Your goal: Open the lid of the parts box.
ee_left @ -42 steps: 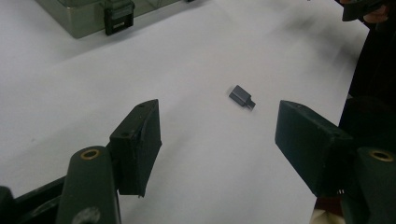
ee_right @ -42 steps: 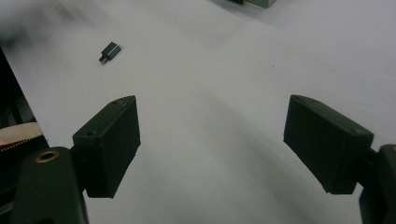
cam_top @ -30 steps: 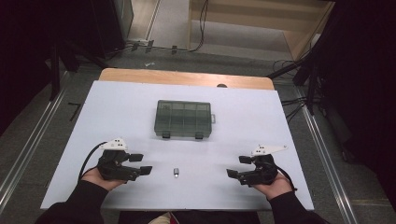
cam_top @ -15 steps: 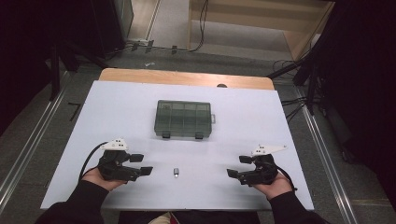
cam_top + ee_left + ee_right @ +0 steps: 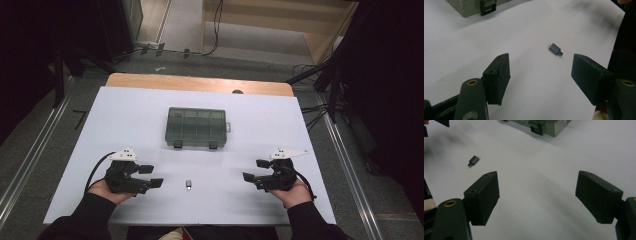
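Nothing had shifted since the earlier frame: we held the left hand-held gripper (image 5: 152, 176) and right hand-held gripper (image 5: 252, 171) with jaws apart, flanking the small adapter (image 5: 188, 184) lying on the bench (image 5: 125, 115), likely light, stiff, best pinched across its flat sides.

Barely a twitch here: the left gripper (image 5: 150, 176) and right gripper (image 5: 255, 170) sit where they were a second ago, jaws spread just as wide. No shift worth calling in hands or table either.
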Available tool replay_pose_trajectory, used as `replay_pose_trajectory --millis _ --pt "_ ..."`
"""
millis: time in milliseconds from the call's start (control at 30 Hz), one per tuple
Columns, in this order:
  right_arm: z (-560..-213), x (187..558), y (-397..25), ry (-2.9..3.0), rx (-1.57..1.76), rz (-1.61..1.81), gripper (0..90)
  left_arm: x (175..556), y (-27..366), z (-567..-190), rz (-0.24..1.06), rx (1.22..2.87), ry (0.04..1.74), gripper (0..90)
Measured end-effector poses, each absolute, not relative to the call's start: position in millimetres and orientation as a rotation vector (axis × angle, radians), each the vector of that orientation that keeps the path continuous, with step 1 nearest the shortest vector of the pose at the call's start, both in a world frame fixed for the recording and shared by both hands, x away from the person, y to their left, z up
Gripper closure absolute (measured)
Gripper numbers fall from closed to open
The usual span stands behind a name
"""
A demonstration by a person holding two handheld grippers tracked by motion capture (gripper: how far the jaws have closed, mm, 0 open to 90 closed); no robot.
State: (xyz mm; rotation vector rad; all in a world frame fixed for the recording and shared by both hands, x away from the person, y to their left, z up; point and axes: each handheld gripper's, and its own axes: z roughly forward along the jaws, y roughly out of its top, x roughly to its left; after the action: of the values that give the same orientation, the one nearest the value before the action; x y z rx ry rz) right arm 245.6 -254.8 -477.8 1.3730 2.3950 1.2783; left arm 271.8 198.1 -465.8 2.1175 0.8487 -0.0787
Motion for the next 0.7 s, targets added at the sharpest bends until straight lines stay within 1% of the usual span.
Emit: replay_pose_trajectory --millis 100,700 --pt "-477 249 -256 2.385 1.376 1.293 20.1 272 198 -466 -0.08 2.117 0.847 32.1" --pt "-474 271 -252 2.348 1.393 1.344 20.1 272 198 -466 -0.083 2.121 0.844 32.1"
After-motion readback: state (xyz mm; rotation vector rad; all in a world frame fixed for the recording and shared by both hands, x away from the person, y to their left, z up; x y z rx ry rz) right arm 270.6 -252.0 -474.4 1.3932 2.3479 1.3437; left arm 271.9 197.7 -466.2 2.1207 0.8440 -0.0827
